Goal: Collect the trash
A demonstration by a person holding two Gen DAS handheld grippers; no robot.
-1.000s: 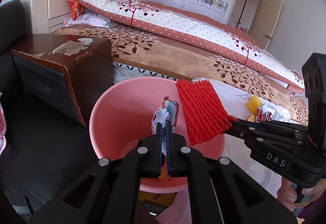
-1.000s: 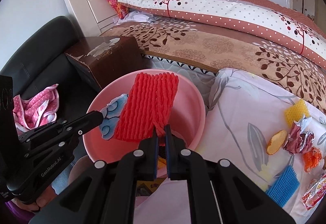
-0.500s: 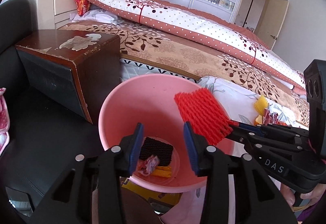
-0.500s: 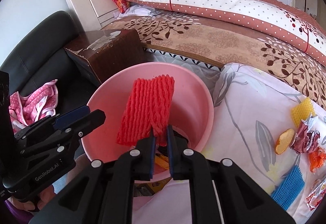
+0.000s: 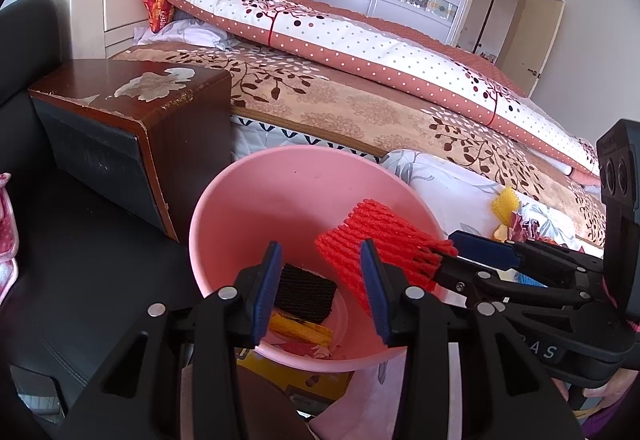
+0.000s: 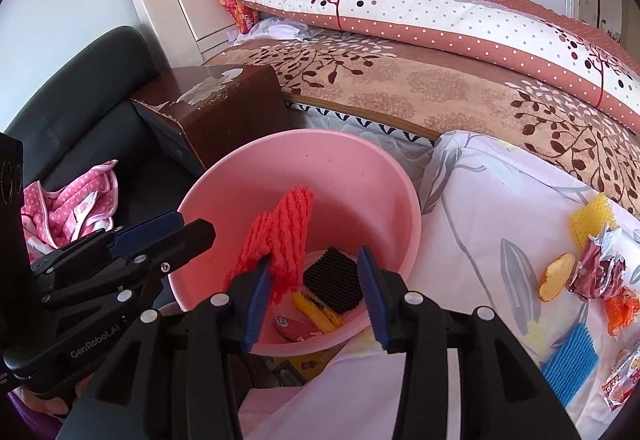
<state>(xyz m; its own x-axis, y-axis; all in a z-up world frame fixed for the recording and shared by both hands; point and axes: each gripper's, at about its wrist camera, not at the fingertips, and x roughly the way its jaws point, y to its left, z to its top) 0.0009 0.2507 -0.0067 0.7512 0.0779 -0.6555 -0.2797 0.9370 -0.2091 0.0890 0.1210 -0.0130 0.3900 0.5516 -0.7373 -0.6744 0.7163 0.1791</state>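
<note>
Red foam net (image 6: 286, 236) seen tipped over the pink bin (image 5: 248, 199), its frayed lower end against the inner face of the right gripper (image 6: 312, 298)'s left finger. Right jaws just opened and standing apart, the net no longer pinched between the pads, merely leaning on one of them. Hung inside the bin's mouth, above the bin floor. Cannot tell whether any part of it touched the bin's wall.

Down on the bin floor: black foam net (image 6: 332, 280), yellow wrapper (image 6: 316, 314), red wrapper (image 6: 294, 328), lying close together.

Left gripper (image 5: 320, 292) held above the bin's near rim, jaws apart, nothing between them.

Bin standing against the edge of the bed (image 6: 400, 87), beside the dark wooden nightstand (image 5: 132, 107).

More litter left on the white floral sheet (image 6: 480, 207) towards its right edge: yellow foam net (image 6: 590, 217), orange peel (image 6: 554, 276), crumpled foil wrapper (image 6: 598, 272), blue foam net (image 6: 574, 362).

Pink dotted cloth (image 6: 68, 207) lying on the black sofa (image 6: 80, 99) at far left.
</note>
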